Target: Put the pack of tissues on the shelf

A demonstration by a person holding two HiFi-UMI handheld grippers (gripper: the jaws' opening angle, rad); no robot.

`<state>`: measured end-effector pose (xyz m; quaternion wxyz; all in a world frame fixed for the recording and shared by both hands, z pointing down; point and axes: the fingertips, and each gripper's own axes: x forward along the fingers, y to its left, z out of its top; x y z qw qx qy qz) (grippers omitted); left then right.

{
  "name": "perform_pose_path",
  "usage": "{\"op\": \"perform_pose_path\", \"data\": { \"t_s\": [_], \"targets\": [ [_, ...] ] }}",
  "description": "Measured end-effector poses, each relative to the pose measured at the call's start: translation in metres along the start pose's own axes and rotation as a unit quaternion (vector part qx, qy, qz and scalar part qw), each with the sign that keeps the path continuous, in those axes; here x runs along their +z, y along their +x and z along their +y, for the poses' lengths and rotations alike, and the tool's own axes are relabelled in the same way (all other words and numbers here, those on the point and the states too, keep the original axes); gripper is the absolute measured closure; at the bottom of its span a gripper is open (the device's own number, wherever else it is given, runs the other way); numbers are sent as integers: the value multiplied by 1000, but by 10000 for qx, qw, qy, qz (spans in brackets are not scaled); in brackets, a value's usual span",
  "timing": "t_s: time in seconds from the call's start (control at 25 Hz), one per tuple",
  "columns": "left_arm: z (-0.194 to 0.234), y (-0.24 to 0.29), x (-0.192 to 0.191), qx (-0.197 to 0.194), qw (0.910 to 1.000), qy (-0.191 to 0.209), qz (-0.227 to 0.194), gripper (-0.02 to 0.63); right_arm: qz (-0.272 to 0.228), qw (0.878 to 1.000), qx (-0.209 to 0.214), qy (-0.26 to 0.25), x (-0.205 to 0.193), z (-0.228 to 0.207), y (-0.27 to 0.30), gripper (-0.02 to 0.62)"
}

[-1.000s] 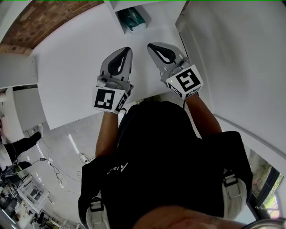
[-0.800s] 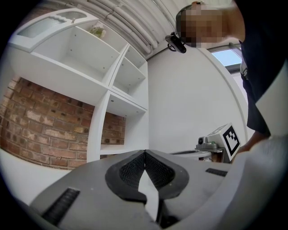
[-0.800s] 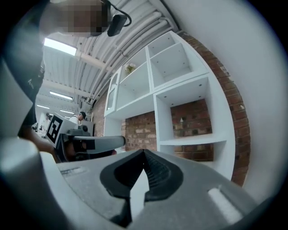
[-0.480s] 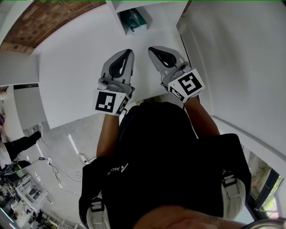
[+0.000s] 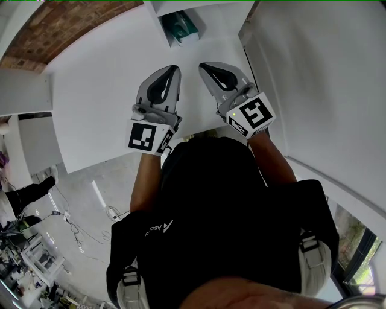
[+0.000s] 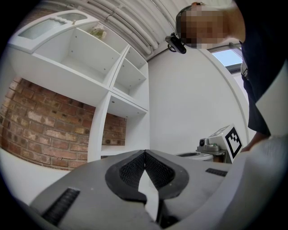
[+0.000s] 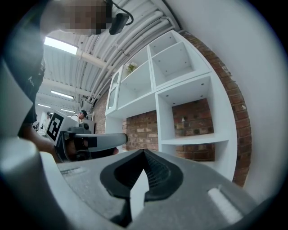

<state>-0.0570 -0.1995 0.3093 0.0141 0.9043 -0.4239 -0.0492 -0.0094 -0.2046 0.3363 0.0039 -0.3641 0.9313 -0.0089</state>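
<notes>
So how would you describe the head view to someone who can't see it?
From above, a person in black holds the left tongs and right tongs, both closed and empty, side by side over a white table. Beyond them a teal pack of tissues lies in a white shelf.

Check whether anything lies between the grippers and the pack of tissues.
Nothing visible does. Bare white table runs from the shut left gripper and right gripper to the teal pack of tissues, which sits at the far end by the white shelf unit.
</notes>
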Motion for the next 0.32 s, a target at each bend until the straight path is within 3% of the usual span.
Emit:
{"op": "perform_pose_path", "data": {
  "t_s": [0.32],
  "targets": [
    [-3,2,-3,4,10000,-21,30,607,-45,10000,-2,-29,1,-2,-2,595]
  ]
}}
